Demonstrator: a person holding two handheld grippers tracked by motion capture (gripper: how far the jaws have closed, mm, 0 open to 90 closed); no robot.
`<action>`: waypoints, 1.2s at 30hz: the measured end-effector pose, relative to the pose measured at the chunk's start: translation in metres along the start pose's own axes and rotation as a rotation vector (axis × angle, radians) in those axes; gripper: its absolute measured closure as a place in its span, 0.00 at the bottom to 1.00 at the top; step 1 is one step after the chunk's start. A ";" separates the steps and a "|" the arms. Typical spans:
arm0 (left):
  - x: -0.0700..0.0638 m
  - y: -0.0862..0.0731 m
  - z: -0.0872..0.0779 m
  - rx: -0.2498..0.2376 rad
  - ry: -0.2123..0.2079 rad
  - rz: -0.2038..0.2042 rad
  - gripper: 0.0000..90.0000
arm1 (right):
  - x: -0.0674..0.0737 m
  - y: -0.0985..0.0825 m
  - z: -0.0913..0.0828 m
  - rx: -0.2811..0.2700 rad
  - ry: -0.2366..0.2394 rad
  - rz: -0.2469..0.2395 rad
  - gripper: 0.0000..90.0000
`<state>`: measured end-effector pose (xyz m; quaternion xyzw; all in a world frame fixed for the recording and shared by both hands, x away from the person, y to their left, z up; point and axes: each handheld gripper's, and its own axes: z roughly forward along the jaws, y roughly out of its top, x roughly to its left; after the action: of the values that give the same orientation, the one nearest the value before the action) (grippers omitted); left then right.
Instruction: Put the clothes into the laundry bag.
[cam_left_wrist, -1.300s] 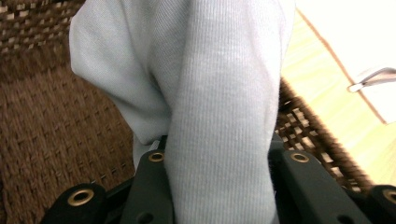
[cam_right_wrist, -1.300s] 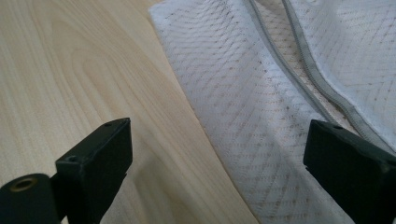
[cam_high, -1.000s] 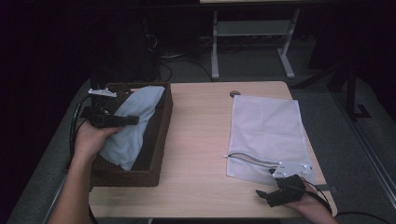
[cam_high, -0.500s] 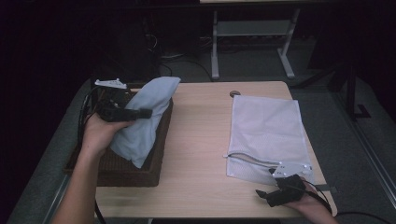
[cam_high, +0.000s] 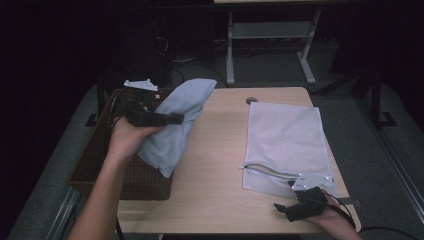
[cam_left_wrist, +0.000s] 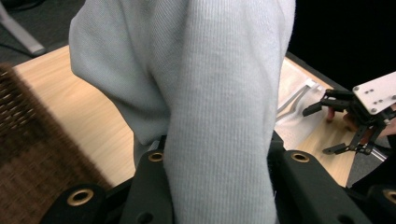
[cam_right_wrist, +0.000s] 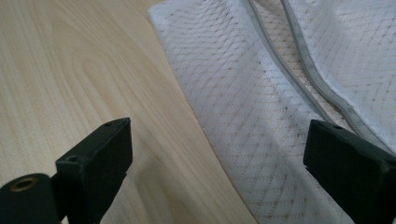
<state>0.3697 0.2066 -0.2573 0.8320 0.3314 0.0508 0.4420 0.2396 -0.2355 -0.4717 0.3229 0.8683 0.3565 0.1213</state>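
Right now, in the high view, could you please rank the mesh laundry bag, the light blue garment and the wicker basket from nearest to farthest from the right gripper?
From the right gripper:
1. Mesh laundry bag, just beyond it.
2. Light blue garment, across the table, clamped in the left gripper.
3. Wicker basket, at the far left edge.

Black hand-held gripper (cam_high: 306, 210), grey three-cornered plate, brass-ringed screw holes.

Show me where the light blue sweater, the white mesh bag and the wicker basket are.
light blue sweater (cam_high: 172, 135), high view, middle of the hanging fabric.
white mesh bag (cam_high: 287, 135), high view, flat centre panel.
wicker basket (cam_high: 120, 187), high view, near front wall.
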 end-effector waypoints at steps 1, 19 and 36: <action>-0.001 0.001 0.002 0.003 -0.003 0.004 0.75 | 0.000 0.000 0.000 0.000 -0.001 0.000 0.09; -0.020 0.003 0.070 0.069 -0.041 0.032 0.74 | -0.001 -0.001 0.000 0.002 -0.001 -0.003 0.09; -0.002 -0.027 0.137 0.246 0.034 -0.012 0.74 | 0.000 -0.002 0.000 0.011 -0.002 -0.012 0.09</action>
<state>0.4063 0.1198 -0.3600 0.8768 0.3477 0.0212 0.3315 0.2390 -0.2365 -0.4729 0.3187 0.8720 0.3506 0.1226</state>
